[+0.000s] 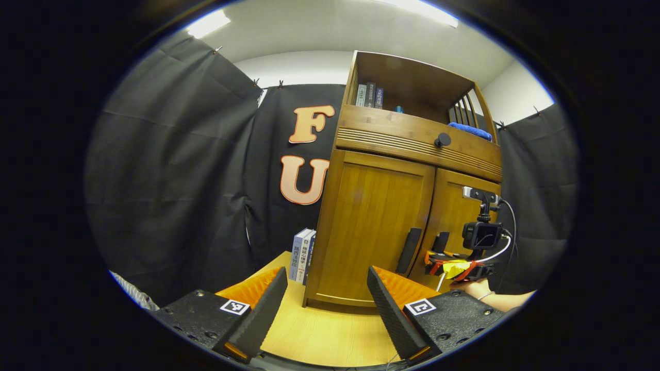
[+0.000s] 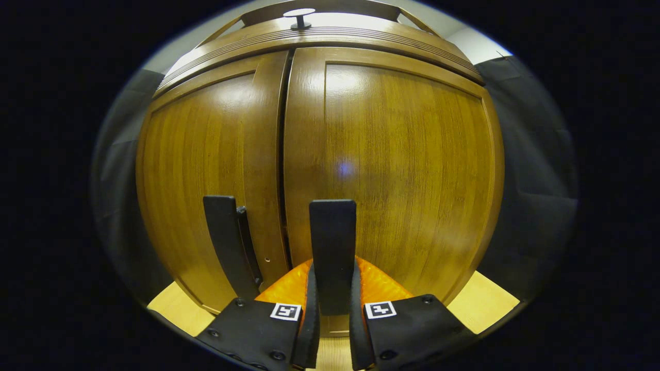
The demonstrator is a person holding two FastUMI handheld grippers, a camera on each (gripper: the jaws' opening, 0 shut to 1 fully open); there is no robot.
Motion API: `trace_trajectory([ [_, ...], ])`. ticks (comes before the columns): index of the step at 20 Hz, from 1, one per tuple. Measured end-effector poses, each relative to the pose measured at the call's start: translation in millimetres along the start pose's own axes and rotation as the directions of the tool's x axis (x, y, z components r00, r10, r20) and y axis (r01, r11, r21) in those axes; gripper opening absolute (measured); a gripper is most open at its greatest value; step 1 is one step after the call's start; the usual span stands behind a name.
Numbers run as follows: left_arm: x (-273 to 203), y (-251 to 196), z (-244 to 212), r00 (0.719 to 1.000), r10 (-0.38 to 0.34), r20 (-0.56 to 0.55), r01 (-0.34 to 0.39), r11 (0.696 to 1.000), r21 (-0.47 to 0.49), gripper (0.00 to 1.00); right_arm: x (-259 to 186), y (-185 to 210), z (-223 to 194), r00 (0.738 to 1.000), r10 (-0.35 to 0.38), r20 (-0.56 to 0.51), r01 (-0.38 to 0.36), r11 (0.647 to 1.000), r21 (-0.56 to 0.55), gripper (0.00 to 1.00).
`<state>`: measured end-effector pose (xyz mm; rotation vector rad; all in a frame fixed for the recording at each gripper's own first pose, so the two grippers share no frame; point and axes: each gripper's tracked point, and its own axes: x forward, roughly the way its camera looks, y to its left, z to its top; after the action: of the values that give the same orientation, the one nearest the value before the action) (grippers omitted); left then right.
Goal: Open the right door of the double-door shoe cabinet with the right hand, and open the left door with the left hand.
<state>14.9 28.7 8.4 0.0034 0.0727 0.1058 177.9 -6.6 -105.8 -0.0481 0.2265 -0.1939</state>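
Right gripper view: right tool [image 2: 332, 309] clamps right door handle [image 2: 332, 247]; left tool [image 1: 325, 304] released.

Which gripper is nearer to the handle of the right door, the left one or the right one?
The right gripper. Its jaws are closed around the right door handle. The left gripper is open and farther back from the cabinet, touching nothing.

Left tongs [image 1: 326, 304] agape, right tongs [image 2: 334, 314] clamped.
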Motion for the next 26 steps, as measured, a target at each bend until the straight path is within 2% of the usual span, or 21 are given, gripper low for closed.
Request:
trace_trajectory([
  [3,0,-1,2,1.0,-0.011,0.007,0.011,1.0,-0.002,0.92,-14,-2,2,1.0,0.019,0.012,-0.019,1.0,0.015,0.32],
  [4,-1,-2,2,1.0,-0.013,0.01,0.014,1.0,-0.003,0.92,-22,-4,-3,1.0,0.025,0.014,-0.025,1.0,0.012,0.22],
  [5,-1,-2,3,1.0,-0.016,0.011,0.016,1.0,-0.005,0.92,-32,-7,-5,0.999,0.029,0.015,-0.029,1.0,0.011,0.26],
  [12,-1,-2,3,1.0,-0.021,0.01,0.021,1.0,-0.011,0.91,-91,-33,-16,1.0,0.018,0.007,-0.018,0.999,0.034,0.26],
  [17,-3,-4,5,0.999,-0.031,0.018,0.031,1.0,-0.005,0.91,-113,-51,-21,0.999,0.037,-0.027,-0.036,0.997,0.066,0.26],
  [18,-3,-5,6,0.999,-0.033,0.019,0.033,0.999,-0.002,0.94,-120,-56,-21,0.999,0.031,-0.03,-0.029,0.998,0.064,0.26],
  [19,-3,-6,6,0.999,-0.033,0.02,0.033,0.999,0.0,0.91,-125,-61,-21,0.999,0.023,-0.033,-0.021,0.998,0.061,0.3],
  [20,-3,-6,6,0.999,-0.035,0.02,0.035,0.999,0.001,0.91,-132,-66,-22,0.999,0.015,-0.037,-0.012,0.998,0.06,0.25],
  [24,-7,-13,2,0.999,-0.045,0.015,0.045,0.999,0.0,0.91,-151,-84,-24,0.999,-0.01,-0.046,0.013,0.998,0.065,0.25],
  [25,-6,-13,4,0.999,-0.045,0.016,0.045,0.999,0.004,0.91,-150,-88,-23,0.999,-0.015,-0.048,0.019,0.998,0.068,0.14],
  [26,-6,-15,5,0.999,-0.046,0.017,0.046,0.999,0.006,0.91,-159,-93,-22,0.999,-0.016,-0.052,0.02,0.997,0.069,0.18],
])
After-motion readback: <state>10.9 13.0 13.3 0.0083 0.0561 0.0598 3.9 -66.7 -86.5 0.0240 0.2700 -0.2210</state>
